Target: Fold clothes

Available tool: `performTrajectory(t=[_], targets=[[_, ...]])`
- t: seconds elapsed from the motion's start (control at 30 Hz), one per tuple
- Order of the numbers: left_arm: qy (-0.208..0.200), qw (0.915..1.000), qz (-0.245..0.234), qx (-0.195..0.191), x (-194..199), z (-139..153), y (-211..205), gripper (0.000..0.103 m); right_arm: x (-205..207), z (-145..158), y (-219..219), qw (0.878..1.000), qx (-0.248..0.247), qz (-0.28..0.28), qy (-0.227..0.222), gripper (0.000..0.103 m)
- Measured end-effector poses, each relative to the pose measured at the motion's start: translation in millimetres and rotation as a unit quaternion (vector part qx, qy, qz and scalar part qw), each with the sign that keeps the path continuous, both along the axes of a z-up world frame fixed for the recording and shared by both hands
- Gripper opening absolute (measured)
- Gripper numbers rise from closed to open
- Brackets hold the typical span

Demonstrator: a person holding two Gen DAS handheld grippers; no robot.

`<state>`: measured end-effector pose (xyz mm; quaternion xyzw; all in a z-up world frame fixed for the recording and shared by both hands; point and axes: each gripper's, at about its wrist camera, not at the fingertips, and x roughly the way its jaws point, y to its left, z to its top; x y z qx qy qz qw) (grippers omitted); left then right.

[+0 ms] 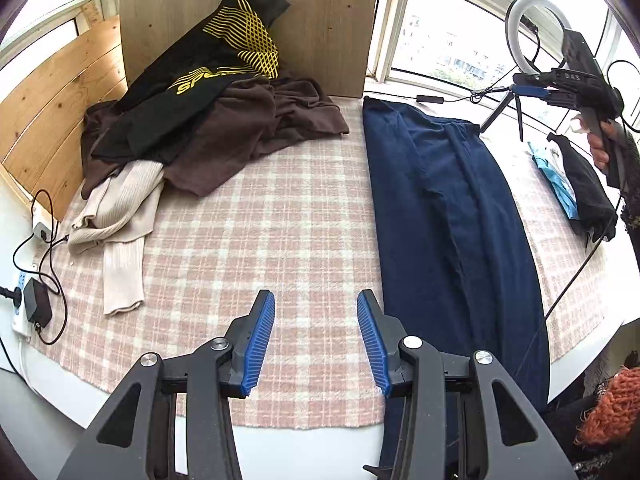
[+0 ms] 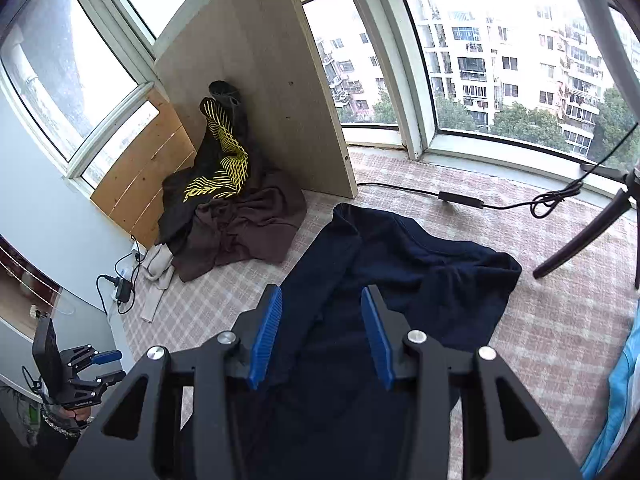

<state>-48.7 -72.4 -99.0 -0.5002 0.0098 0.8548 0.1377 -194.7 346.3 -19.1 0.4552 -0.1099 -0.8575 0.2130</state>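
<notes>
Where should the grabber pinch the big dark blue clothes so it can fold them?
Probably at the long left edge of the navy garment, where it lies flat on the pink plaid blanket. The left gripper is open just beside that edge, so it could slide in low from the left. The middle is broad and flat, with little to pinch. The right gripper, also open, could take the rumpled far part.

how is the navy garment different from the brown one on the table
The navy garment lies spread out alone on the checked cloth; the brown garment is crumpled in a pile. Nothing lies on the navy one; a black and yellow top drapes over the brown one. Both are dark and unfolded.
</notes>
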Motion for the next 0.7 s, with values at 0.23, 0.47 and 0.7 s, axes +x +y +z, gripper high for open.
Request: performTrajectory(t=[0.23, 0.47, 0.7], targets=[[-0.026, 0.9964, -0.074, 0.032, 40, -23, -31, 0.041, 168, 21, 35, 0.992, -0.014, -0.123, 0.008, 0.041], [-0.061, 0.9830, -0.169, 0.040, 95, -45, -46, 0.041, 305, -77, -7, 0.968, -0.033, -0.232, -0.089, 0.041], [-0.087, 0.9738, -0.202, 0.057, 143, -67, -55, 0.041, 342, -129, -80, 0.971, -0.044, -0.189, -0.141, 0.041]])
